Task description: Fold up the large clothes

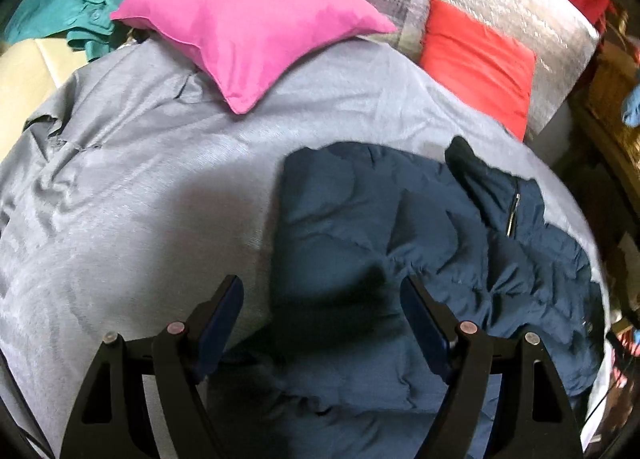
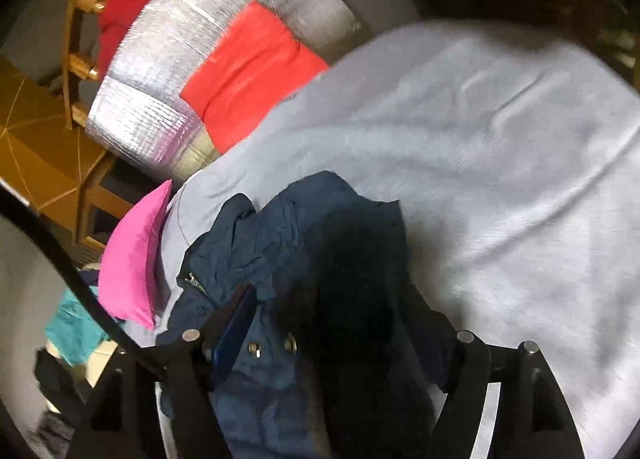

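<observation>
Right now the dark navy quilted puffer jacket (image 1: 380, 227) lies part-folded on the grey woven bed cover (image 1: 132, 195), toward its right side w/ the zip (image 1: 514, 215) edge crumpled outward. Your left gripper (image 1: 322, 301) hangs over the jacket's near-left corner, jaws spread wide and nothing pinched btwn them. Your right gripper (image 2: 340, 323) sits low over the bunched snap-button (image 2: 254, 349) front; the left blue pad (image 2: 236, 323) lies against cloth, but the right finger is lost in shadow, so I can't tell if fabric is actually caught — it looks released, jaws apart. Main risk: the puffy fill springs back, so any fold you let go w/o pressing prob. pops open. If the right side lifts w/ a stray layer snagged on that pad, you drag the whole bundle and undo the neat left panel. Grabbing only the slick top shell, not both layers, likely means it slips out mid-swing. The loose zip flap could tuck under and leave a lump. Also watch the bright pink square cushion (image 1: 248, 31) and the red-orange flat cushion (image 1: 480, 63) near the far edge: a wide sweep could knock them, or shove the jacket off the cover's right side.
</observation>
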Motion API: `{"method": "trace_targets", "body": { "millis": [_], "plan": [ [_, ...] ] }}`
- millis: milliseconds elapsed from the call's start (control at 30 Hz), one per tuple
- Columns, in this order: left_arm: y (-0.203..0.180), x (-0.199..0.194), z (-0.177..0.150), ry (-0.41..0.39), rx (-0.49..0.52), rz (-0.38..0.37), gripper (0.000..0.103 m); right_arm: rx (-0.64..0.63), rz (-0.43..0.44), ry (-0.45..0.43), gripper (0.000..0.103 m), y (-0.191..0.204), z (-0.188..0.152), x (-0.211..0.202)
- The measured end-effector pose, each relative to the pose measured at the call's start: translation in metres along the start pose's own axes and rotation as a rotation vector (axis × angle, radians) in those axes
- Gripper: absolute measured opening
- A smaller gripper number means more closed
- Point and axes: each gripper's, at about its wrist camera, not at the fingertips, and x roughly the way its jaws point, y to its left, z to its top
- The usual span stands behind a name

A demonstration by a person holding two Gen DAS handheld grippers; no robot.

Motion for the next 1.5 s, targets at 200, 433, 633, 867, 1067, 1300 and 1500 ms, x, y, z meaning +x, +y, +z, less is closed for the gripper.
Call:
{"method": "trace_targets", "body": {
  "millis": [200,433,633,867,1067,1300,1500],
  "plan": [
    [0.014,0.021,-0.008,0.116,-0.014,0.023,0.083,-0.049,0.009,0.096,0.062,0.003,-0.034,-0.005],
    [0.007,0.032,-0.017,0.156,0.034,-0.019,0.083,-0.116,-0.112,0.137,0.050,0.010,-0.054,0.036],
    [-0.003,0.029,-0.015,0.117,0.076,0.045,0.083,-0.219,-0.186,0.065,0.033,0.025,-0.051,0.030],
    [-0.007,0.035,-0.009,0.137,0.065,0.075,0.084,-0.200,-0.169,0.115,0.039,0.016,-0.038,0.028],
    [-0.033,-0.010,-0.001,-0.062,0.137,0.080,0.084,-0.206,-0.051,-0.040,0.040,0.027,-0.033,-0.017],
    [-0.096,-0.016,-0.017,-0.087,0.287,-0.087,0.084,-0.352,0.104,0.064,0.040,0.074,-0.066,0.011],
    [-0.104,0.040,-0.036,0.103,0.303,-0.052,0.086,-0.241,0.026,0.268,0.028,0.049,-0.076,0.063]
  ]
}}
